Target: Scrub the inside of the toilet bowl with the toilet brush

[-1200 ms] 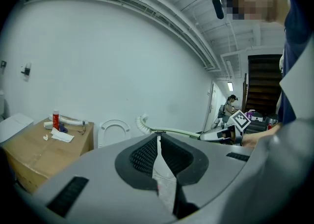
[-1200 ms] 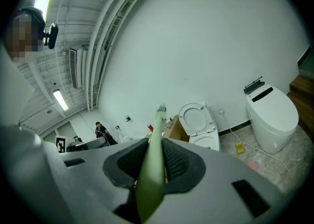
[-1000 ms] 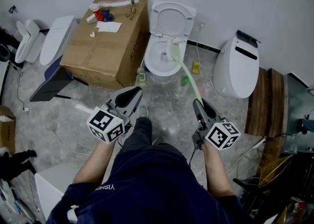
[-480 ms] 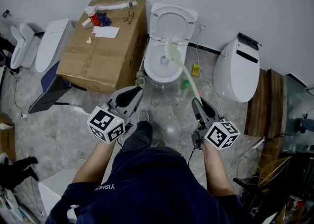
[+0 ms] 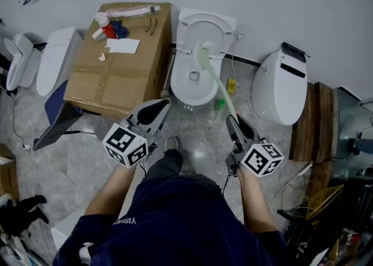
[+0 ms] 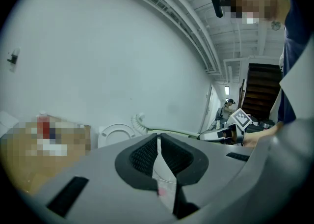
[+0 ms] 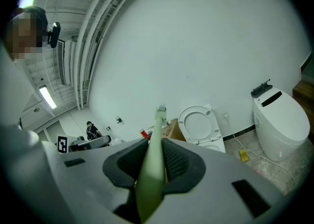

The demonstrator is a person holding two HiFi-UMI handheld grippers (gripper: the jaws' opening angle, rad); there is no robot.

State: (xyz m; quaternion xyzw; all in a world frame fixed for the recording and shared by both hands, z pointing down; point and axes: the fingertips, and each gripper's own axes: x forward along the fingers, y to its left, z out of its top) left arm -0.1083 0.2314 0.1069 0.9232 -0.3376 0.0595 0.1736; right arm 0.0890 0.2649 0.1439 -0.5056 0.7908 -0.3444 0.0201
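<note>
Toilet brush (image 5: 220, 88): pale green, its handle slanting up from my right claw (image 5: 232, 120) to the toilet, its head at the back of the bowl by the seat hinge.
Toilet bowl (image 5: 179, 87): white, seat raised, on the floor ahead of me.
Right claw: clamped on the brush handle.
Left claw (image 5: 161, 106): closed on nothing, near the cardboard box (image 5: 116, 78) beside the toilet.
</note>
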